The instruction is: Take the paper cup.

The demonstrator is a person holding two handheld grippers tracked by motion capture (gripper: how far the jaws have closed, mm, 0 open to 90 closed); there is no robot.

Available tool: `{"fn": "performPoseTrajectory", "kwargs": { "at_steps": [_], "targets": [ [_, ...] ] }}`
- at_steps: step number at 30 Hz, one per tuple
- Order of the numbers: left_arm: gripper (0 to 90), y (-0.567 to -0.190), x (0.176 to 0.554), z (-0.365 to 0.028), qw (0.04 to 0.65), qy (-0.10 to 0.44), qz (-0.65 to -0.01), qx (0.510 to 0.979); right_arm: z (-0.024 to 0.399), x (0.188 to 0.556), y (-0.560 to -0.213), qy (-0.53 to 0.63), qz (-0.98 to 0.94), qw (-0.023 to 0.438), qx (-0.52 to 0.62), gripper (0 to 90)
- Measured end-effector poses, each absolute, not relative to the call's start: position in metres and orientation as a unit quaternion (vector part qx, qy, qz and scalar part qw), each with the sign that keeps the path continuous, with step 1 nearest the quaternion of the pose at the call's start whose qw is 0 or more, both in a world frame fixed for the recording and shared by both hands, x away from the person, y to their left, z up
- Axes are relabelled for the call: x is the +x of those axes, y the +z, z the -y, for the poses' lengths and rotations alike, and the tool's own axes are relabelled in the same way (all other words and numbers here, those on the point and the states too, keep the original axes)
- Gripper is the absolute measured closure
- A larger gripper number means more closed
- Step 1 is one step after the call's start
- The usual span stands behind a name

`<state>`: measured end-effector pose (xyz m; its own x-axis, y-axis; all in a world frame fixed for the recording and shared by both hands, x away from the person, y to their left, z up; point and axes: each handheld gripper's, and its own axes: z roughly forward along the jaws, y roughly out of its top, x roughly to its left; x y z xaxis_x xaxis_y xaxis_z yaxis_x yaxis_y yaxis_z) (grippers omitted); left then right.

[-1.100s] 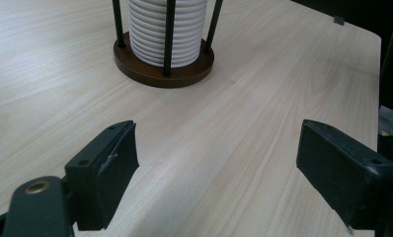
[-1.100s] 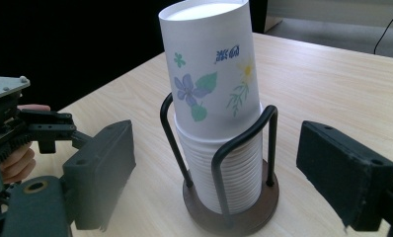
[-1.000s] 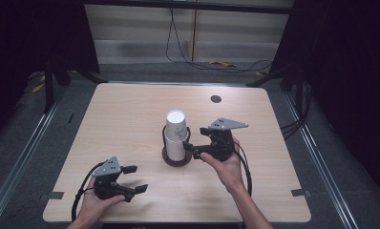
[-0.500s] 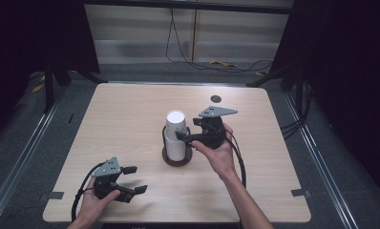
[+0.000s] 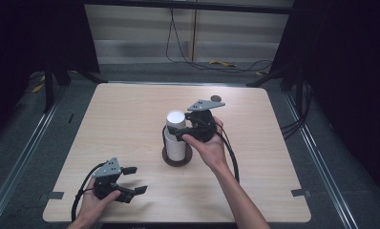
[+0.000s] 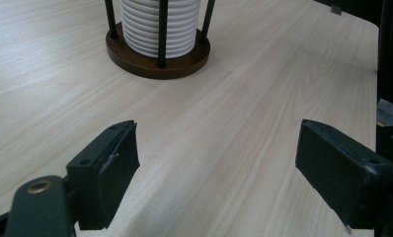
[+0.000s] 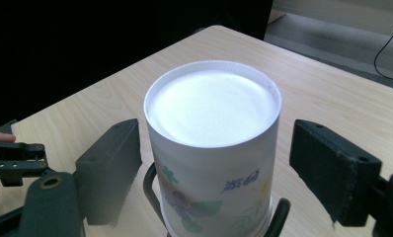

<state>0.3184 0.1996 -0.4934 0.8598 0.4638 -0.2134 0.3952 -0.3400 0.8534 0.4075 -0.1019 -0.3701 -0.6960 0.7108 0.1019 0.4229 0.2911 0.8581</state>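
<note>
Two grippers over a pale wooden table (image 5: 131,119). Left gripper (image 5: 131,180) sits at the near left corner area, low over the bare top, held in the person's left hand (image 5: 95,202); its jaws stand wide apart with nothing between them, released. In the left gripper view, the jaws frame empty wood, and beyond them stands the round brown base (image 6: 157,61) of a cup holder with thin black posts around a ribbed white stack.

Centre of table: stack of paper cups (image 5: 175,136), upside down, in that holder (image 5: 177,160). Top cup white, with flower print and blue marks on its side, seen in the right gripper view (image 7: 214,148).

Right gripper (image 5: 179,133), in the person's right hand (image 5: 208,148), is level with the upper part of the stack, coming in from its right. Jaws have just been closing, with the top cup between them. Pads sit either side of the cup wall, a gap visible on each side; not yet clenched on it.

Far right of the stack, a small dark disc (image 5: 216,98) lies near the table's back edge.
</note>
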Motion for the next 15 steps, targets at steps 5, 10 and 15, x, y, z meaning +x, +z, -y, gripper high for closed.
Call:
{"fn": "performPoseTrajectory", "kwargs": {
  "at_steps": [5, 10, 15],
  "targets": [
    [16.6, -0.495, 0.319, -0.199, 0.507, 0.032, -0.261, 0.821, 0.099, 0.41, -0.371, 0.477, -0.789, 0.153, 0.357, 20.5],
    [16.6, -0.494, 0.319, -0.199, 0.508, 0.033, -0.261, 0.821, 0.092, 0.414, -0.368, 0.472, -0.794, 0.155, 0.351, 22.4],
    [16.6, -0.494, 0.318, -0.201, 0.509, 0.034, -0.261, 0.82, 0.09, 0.417, -0.369, 0.47, -0.795, 0.155, 0.351, 26.6]
  ]
}}
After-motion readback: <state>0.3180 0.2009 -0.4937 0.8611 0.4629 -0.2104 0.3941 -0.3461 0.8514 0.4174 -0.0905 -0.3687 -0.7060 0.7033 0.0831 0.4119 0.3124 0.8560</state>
